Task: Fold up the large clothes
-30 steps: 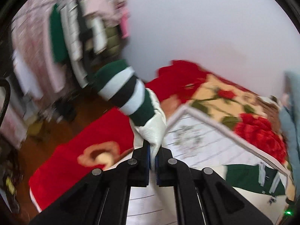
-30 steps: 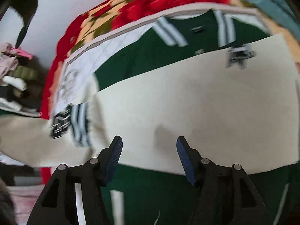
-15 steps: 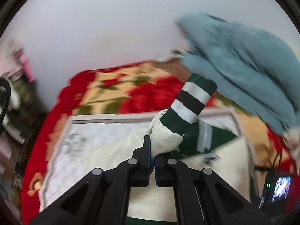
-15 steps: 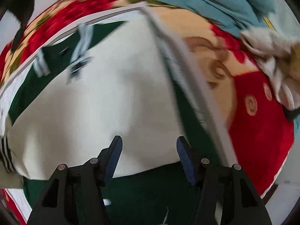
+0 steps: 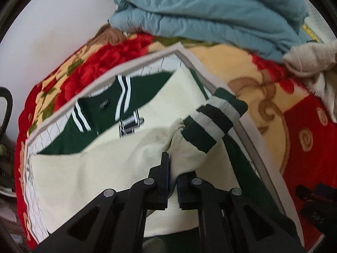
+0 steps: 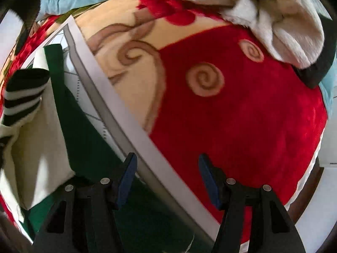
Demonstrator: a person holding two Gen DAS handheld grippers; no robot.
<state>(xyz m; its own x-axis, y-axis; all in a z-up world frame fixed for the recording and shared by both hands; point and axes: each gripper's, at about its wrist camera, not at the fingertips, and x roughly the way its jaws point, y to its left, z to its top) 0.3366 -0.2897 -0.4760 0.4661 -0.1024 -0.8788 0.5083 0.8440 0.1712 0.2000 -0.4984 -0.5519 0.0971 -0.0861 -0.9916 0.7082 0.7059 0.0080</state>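
A green and cream varsity jacket (image 5: 105, 147) lies on a white gridded mat (image 5: 210, 73) on the bed. My left gripper (image 5: 172, 162) pinches the cream sleeve just behind its green, white and black striped cuff (image 5: 212, 122), held over the jacket's right side. Its jaws are opening slightly with the cloth still between them. My right gripper (image 6: 167, 164) points down, open with nothing between its fingers, over the mat's grey border (image 6: 126, 113) and the red blanket. The cuff (image 6: 23, 92) and the jacket's green body (image 6: 84, 139) show at the left of the right wrist view.
A red floral blanket (image 6: 242, 116) covers the bed under the mat. A folded blue quilt (image 5: 200, 10) and a beige garment (image 5: 311, 59) are piled at the far side. A white wall (image 5: 52, 21) stands behind. A dark device (image 5: 311, 200) lies at the lower right.
My left gripper swung the sleeve from the bed's left side across the jacket and lowered it onto the right side. My right gripper slid right, off the jacket's body to the mat's edge.
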